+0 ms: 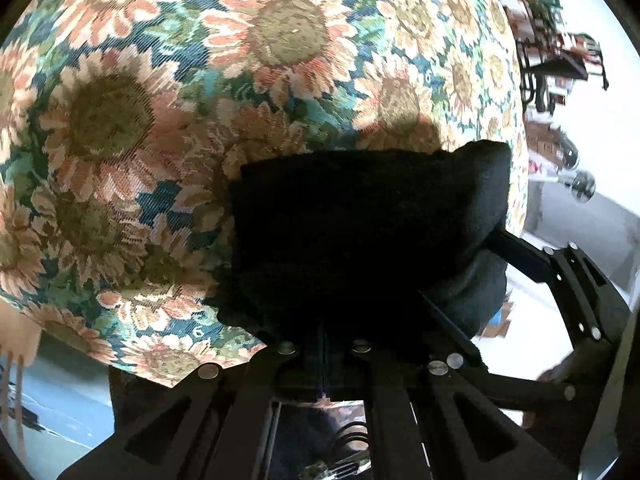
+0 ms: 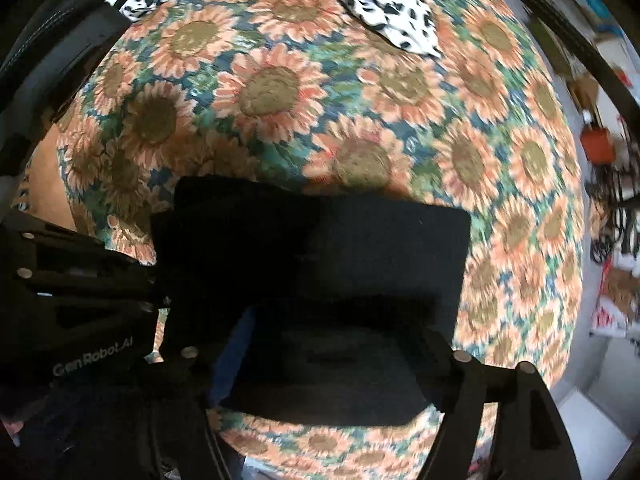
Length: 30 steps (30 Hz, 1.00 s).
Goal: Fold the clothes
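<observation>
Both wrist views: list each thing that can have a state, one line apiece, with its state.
black garment: folded into a thick rectangle, lying on the tablecloth.
left gripper: shut on the black garment.
right gripper: open, jaws either side of the garment.
spotted garment: crumpled, unfolded, at the far edge.
sunflower tablecloth: spread flat.

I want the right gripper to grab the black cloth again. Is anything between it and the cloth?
Nothing visible. The right gripper hangs open directly over the folded black cloth, with only the sunflower tablecloth around.
</observation>
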Available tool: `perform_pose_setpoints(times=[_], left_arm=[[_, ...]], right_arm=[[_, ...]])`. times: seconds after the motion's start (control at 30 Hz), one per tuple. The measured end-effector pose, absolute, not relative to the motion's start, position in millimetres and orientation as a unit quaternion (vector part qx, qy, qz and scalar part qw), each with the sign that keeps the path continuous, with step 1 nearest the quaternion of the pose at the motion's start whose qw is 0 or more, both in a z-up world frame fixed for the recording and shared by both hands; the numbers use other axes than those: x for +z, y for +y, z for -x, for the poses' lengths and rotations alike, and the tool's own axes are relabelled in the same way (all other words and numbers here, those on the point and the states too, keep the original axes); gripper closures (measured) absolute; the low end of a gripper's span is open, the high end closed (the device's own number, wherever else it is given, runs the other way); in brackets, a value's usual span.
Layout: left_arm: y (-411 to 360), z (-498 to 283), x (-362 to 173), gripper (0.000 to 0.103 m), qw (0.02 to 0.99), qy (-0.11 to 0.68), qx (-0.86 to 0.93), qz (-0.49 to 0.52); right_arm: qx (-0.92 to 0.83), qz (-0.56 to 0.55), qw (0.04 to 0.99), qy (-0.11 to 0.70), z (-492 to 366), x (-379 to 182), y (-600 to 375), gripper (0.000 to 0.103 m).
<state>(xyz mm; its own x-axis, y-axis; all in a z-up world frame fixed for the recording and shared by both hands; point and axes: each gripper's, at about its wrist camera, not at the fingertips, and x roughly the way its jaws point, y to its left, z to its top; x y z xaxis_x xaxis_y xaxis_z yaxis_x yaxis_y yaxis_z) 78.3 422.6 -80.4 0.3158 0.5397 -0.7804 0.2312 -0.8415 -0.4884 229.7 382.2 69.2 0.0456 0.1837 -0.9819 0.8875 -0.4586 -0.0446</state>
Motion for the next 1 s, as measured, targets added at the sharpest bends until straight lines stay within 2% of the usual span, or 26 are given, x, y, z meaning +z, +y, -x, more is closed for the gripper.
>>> perform_pose_setpoints(times=[0.1, 0.27, 0.37, 0.43, 0.5, 0.6, 0.8, 1.0], left_arm=[[405, -89, -86, 0.1, 0.144, -0.256, 0.531, 0.795], [406, -87, -84, 0.1, 0.121, -0.236, 0.543, 0.797], [401, -89, -82, 0.1, 0.104, -0.263, 0.534, 0.797], [397, -90, -79, 0.1, 0.093, -0.29, 0.523, 0.796], [389, -91, -74, 0.1, 0.079, -0.314, 0.52, 0.791], [390, -86, -65, 0.1, 0.083, -0.318, 0.526, 0.785], [402, -58, -71, 0.1, 0.095, -0.238, 0.519, 0.816], [403, -53, -115, 0.099, 0.122, -0.306, 0.475, 0.816]], right_arm=[[-0.555, -0.657, 0.339, 0.381, -218, 67, 391, 0.02], [-0.561, -0.642, 0.345, 0.392, -223, 67, 391, 0.017], [-0.569, -0.635, 0.354, 0.385, -228, 76, 392, 0.018], [-0.582, -0.63, 0.357, 0.371, -226, 93, 397, 0.024], [-0.599, -0.622, 0.353, 0.361, -222, 109, 402, 0.045], [-0.607, -0.625, 0.342, 0.351, -205, 116, 399, 0.061], [-0.591, -0.662, 0.319, 0.332, -181, 97, 412, 0.06], [-0.595, -0.659, 0.305, 0.346, -191, 75, 392, 0.056]])
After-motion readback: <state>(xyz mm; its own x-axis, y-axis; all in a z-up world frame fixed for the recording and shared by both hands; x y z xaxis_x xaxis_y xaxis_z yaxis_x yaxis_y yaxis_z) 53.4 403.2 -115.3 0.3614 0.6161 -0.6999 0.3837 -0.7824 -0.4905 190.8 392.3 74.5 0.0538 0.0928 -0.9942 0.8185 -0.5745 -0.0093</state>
